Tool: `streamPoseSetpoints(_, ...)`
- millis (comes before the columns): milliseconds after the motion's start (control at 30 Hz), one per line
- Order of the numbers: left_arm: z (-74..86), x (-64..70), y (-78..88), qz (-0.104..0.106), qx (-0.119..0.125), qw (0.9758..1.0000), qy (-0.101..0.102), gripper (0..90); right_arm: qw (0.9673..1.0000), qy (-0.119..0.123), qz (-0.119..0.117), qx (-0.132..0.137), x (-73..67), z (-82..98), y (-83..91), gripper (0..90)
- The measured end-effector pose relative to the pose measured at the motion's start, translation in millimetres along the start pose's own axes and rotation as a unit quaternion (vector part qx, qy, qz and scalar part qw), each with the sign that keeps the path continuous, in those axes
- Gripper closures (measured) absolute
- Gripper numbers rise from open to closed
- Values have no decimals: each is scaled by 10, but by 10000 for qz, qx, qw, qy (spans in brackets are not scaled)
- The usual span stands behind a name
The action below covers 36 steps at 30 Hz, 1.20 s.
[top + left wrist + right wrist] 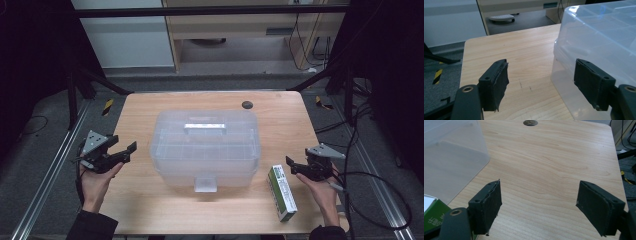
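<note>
Nearest, a green-and-white carton (281, 192) lies on the table (150, 200) at the near right, just beside the right tool (296, 167), whose jaws are released and hold nothing. At the left, the left tool (126, 151) is released too. Farther in, between both tools, sits the clear lidded box (205, 147), mid-table.

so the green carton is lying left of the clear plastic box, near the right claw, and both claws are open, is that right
Not quite. The green carton lies to the right of the clear plastic box, as the high view shows. It is near the right claw, and both that and the left claw are open.
</note>
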<state>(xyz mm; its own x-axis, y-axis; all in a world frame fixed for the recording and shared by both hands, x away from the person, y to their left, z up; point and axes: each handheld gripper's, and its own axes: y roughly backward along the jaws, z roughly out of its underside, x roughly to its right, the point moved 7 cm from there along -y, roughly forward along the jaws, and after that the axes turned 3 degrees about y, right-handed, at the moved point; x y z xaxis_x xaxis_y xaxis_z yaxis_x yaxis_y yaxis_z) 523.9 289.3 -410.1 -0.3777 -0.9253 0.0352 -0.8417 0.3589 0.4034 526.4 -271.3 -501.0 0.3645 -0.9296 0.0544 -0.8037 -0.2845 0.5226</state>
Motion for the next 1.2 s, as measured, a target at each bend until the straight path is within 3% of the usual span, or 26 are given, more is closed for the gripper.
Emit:
streamPoseSetpoints(500, -222, 97, -51, 126, -22, 9991, -410, 273, 10000, 58, 8, -38, 4, 41, 1, 198)
streamPoseSetpoints(633, -344, 135, -46, 288, 50, 9986, -435, 271, 10000, 42, 3, -47, 7, 46, 1, 197)
streamPoseSetpoints(900, -568, 192, -40, 560, 116, 9959, -697, 269, 9999, 56, 17, -87, 19, 68, -7, 194)
streamPoseSetpoints(1000, -631, 215, -42, 694, 162, 9952, -674, 269, 9999, 12, 6, -103, 16, 79, -8, 194)
streamPoseSetpoints(1200, -744, 297, -55, 1002, 197, 9919, -753, 271, 9999, 32, 34, -123, 34, 91, -8, 191)
